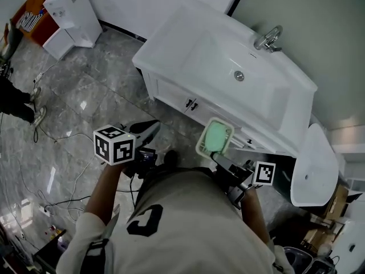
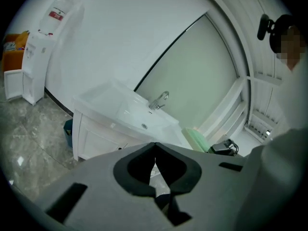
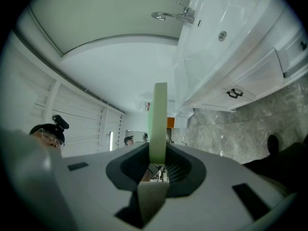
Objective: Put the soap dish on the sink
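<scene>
The white sink [image 1: 171, 39] stands ahead. The green dish [image 1: 215, 137] hangs in the air just short of its front edge, clamped edge-on in the right gripper [image 1: 219, 156]. The left gripper [image 1: 149, 129] seems closed, empty.

Pale shirt [image 1: 194, 227]; left gripper [image 1: 149, 128] carries checkered marker cube [image 1: 114, 145].

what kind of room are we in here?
Likely a bathroom mock-up or fixtures showroom, not a lived-in bathroom: a white vanity sink with faucet, a loose basin at right, cables trailing over the stone floor.
</scene>
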The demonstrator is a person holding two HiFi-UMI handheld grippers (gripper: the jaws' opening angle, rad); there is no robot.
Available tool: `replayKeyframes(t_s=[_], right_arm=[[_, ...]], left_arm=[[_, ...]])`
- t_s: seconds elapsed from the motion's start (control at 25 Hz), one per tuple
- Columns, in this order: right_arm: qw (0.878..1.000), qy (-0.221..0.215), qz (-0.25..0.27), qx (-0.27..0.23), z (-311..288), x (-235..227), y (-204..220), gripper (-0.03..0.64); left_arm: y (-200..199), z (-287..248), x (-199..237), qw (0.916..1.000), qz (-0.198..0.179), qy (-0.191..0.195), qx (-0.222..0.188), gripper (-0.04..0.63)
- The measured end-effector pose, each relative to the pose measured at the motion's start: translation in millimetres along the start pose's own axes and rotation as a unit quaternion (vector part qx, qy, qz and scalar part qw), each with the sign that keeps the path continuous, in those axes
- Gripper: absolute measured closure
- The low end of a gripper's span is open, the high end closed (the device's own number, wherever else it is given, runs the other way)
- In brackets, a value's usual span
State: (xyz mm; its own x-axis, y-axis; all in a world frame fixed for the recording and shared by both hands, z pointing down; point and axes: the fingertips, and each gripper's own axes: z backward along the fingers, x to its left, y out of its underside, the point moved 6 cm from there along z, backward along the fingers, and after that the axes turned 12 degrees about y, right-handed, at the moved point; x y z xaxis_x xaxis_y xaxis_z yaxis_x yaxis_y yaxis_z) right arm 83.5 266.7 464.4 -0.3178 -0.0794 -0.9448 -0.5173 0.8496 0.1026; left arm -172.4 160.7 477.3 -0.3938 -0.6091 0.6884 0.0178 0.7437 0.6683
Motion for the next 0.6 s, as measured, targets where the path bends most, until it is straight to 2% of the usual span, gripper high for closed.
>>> replayKeyframes(t_s=[0.12,0.24,0.44,0.6], right_arm=[[1.0,0.006,0.012,0.012,-10,4,1,0.525],[1.0,0.009,0.017,0.018,-15,5,0,0.525],[1.0,0.015,0.005,0.019,-10,-2,-4,0.525],[1.0,0.001,-0.013,0.016,-7,-11,-19,0.525]], left_arm=[[6,1,-1,1.0,0.003,0.0,-0.006,0.575],[12,-12,-9,0.9996,0.015,0.02,-0.013,0.575],[21,-42,-23,0.9983,0.029,0.05,0.005,0.575],[16,-64,-31,0.9985,0.014,0.048,0.022,0.575]])
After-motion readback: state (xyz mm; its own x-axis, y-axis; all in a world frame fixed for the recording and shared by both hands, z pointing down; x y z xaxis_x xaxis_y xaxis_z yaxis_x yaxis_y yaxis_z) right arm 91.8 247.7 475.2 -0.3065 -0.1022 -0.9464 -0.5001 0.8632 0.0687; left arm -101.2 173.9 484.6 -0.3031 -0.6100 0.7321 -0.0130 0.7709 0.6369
